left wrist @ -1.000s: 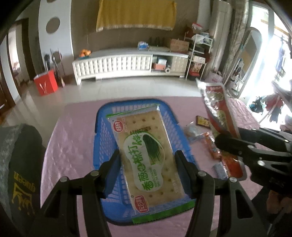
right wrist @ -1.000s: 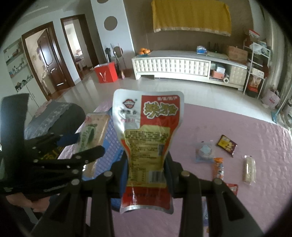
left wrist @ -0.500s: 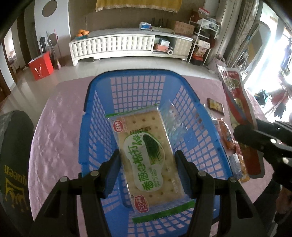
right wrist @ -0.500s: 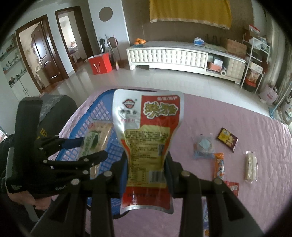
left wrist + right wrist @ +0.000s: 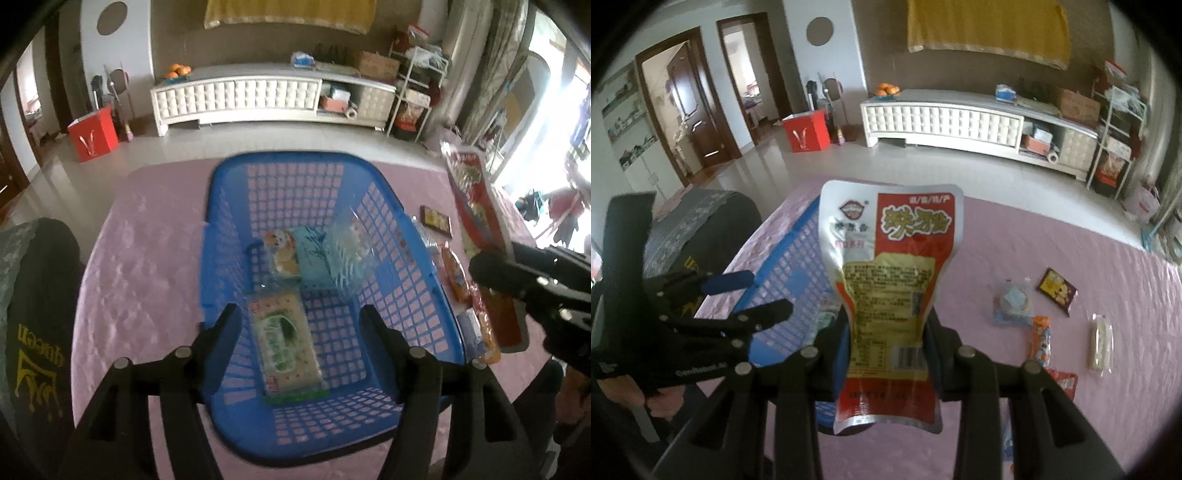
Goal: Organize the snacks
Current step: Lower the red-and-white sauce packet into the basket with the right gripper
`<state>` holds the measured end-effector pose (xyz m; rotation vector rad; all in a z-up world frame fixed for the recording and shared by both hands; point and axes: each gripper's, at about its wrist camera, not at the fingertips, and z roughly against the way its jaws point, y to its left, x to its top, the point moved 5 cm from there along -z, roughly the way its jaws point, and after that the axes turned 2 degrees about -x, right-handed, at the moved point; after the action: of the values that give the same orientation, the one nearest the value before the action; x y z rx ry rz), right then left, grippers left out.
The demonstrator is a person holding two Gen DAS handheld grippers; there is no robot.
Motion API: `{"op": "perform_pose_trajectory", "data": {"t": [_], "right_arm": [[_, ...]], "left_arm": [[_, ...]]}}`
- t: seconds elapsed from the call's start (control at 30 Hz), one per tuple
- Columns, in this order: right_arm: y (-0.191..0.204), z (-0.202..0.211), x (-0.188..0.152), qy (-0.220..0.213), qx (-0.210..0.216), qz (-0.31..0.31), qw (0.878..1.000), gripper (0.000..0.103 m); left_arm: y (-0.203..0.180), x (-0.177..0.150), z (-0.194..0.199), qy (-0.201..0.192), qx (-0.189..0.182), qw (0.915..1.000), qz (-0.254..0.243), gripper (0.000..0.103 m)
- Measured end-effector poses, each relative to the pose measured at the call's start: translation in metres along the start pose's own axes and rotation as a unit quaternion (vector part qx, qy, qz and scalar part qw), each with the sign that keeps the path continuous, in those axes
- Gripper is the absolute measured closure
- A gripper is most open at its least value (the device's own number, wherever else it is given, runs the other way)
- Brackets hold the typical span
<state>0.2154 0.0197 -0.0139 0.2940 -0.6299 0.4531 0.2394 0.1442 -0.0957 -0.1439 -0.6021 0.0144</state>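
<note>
A blue plastic basket point(image 5: 229, 229) stands on the pink table. A green cracker pack point(image 5: 284, 347) lies on its floor, near other small packets point(image 5: 295, 254). My left gripper point(image 5: 301, 314) hovers over the basket with its jaws opening; the pads stand clear of the cracker pack below. My right gripper point(image 5: 886, 332) is shut on a red and silver snack pouch point(image 5: 890, 273), held upright beside the basket point(image 5: 790, 269). The same pouch point(image 5: 476, 206) shows at the right in the left wrist view.
Loose snacks lie on the pink tablecloth point(image 5: 1071, 258) right of the basket: a clear round packet point(image 5: 1012, 302), a dark packet point(image 5: 1056, 290), an orange stick point(image 5: 1041, 338), a white bar point(image 5: 1100, 341). A dark chair back point(image 5: 33, 314) stands at the table's left.
The cracker pack left my left gripper and dropped onto the basket floor. The left jaws have spread wider. The right gripper still holds its pouch upright.
</note>
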Motion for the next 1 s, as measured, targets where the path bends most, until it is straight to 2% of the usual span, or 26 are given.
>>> {"op": "perform_pose_trajectory", "data": {"t": [0.2,0.37,0.67,1.0], "right_arm": [[0.021,-0.009,0.017,-0.002,0.014,0.018,1.000,0.063],[0.040,-0.032,0.029,0.018,0.014,0.029,0.999,0.063],[0.053,-0.083,0.042,0.063,0.010,0.031,0.997,0.063],[0.052,-0.142,0.036,0.138,-0.006,0.007,0.990,0.062]], "left_arm": [[0.016,0.001,0.028,-0.022,0.025,0.9994,-0.010,0.039],[0.036,0.005,0.037,-0.036,0.038,0.9986,0.000,0.039],[0.075,0.011,0.020,-0.041,0.040,0.9979,0.030,0.039],[0.085,0.016,-0.002,-0.033,0.023,0.9988,0.028,0.039]]}}
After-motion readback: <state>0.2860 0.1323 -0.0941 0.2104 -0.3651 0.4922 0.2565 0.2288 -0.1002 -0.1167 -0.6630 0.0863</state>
